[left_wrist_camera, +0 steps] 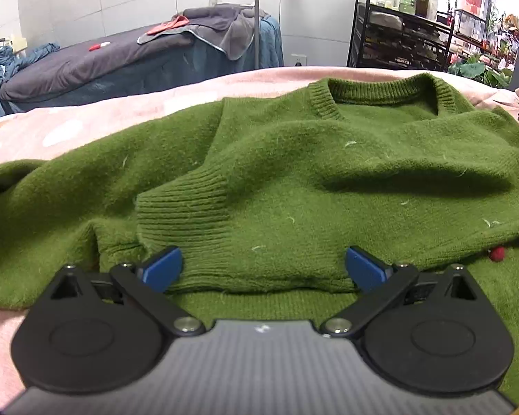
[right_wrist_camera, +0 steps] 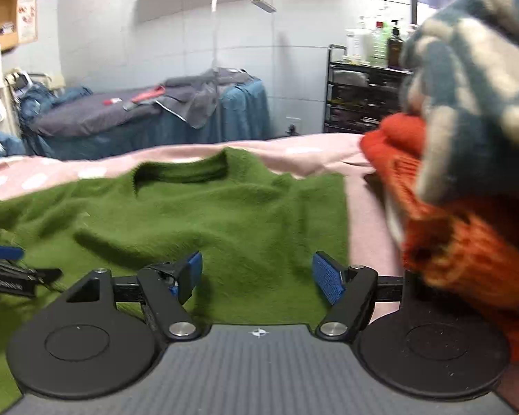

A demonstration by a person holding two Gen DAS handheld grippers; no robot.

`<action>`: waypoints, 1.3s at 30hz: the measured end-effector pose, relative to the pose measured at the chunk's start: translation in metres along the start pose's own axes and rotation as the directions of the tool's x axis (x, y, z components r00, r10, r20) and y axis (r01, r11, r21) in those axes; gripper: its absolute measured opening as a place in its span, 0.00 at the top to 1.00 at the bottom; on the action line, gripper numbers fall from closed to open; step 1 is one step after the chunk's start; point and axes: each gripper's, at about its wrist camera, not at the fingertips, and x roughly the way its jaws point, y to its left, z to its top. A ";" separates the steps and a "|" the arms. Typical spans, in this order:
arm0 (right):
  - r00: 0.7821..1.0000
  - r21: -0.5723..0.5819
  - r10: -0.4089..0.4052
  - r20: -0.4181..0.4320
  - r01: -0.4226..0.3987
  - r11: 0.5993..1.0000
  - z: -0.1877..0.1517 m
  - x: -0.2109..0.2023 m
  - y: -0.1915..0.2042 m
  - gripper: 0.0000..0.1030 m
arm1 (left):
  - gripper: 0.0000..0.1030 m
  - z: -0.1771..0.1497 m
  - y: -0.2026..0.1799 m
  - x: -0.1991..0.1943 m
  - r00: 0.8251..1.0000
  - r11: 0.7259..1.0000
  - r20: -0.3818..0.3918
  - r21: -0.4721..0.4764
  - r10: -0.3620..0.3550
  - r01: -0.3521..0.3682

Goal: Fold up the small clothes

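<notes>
Left wrist view: the green knit sweater (left_wrist_camera: 294, 173) is seen spread on the pink dotted blanket (left_wrist_camera: 86, 117), collar away, with one ribbed cuff (left_wrist_camera: 183, 207) already laid across the body. The sleeve-folding stage is judged to be in hand; next, the lower hem would need to be pinched and carried toward the collar. The left gripper (left_wrist_camera: 263, 268) is held wide apart over the hem fold, nothing grasped. The right gripper (right_wrist_camera: 256, 274) is likewise released, hovering above the sweater's right part, beside an orange knit garment (right_wrist_camera: 449, 242).
</notes>
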 end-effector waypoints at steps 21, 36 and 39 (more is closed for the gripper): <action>0.994 -0.098 -0.103 -0.040 0.099 0.990 0.010 0.032 0.005 0.86 | 0.00 -0.001 0.003 0.000 1.000 1.000 0.011 -0.002 -0.013 0.013; 0.926 -0.495 -0.372 0.068 0.355 0.793 -0.006 0.064 0.035 0.82 | 0.00 -0.002 0.006 -0.002 1.000 1.000 0.009 -0.001 -0.018 0.018; 0.938 -0.405 -0.345 0.035 0.329 0.853 0.004 0.058 0.023 0.66 | 0.00 -0.002 0.006 -0.002 1.000 1.000 0.009 -0.001 -0.018 0.018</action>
